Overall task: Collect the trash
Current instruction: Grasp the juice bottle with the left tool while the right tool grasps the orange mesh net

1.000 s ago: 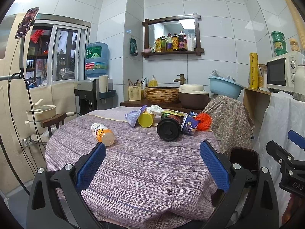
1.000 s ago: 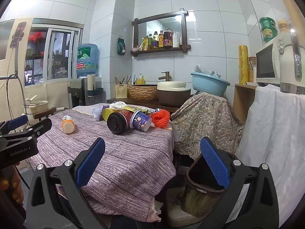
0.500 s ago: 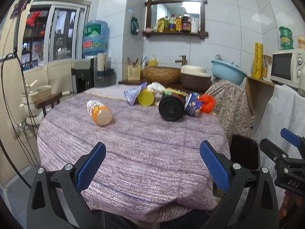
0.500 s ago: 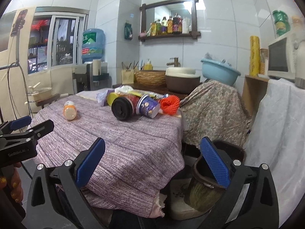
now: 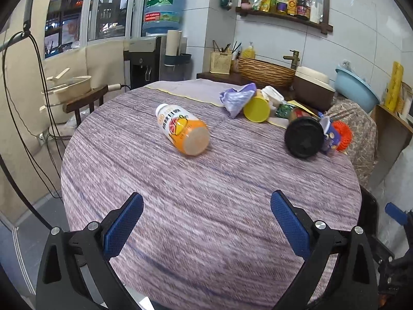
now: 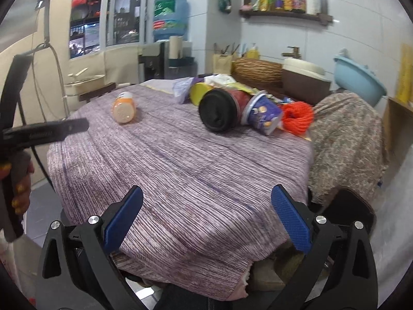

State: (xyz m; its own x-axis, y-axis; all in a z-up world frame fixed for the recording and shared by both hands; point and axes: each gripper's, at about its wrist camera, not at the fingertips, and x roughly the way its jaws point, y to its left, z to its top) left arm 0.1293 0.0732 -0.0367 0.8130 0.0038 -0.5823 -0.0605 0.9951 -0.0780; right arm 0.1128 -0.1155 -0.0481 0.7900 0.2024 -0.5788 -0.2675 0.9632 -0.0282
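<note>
While both your grippers, left (image 5: 206, 222) and right (image 6: 206, 221), gape empty, nothing is collected: bottle (image 5: 182, 131) far left, trash pile (image 6: 242, 108) far right, bin (image 6: 348, 210) near right.

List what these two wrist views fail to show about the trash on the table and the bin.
- Trash bin: right wrist view shows only a dark rim; the table's cloth and the right gripper hide the rest.
- Pile behind the black-lidded cup: items overlap, so they cannot be counted.
- Orange bottle: label print too small to read.
- Left gripper: open, holding nothing.
</note>
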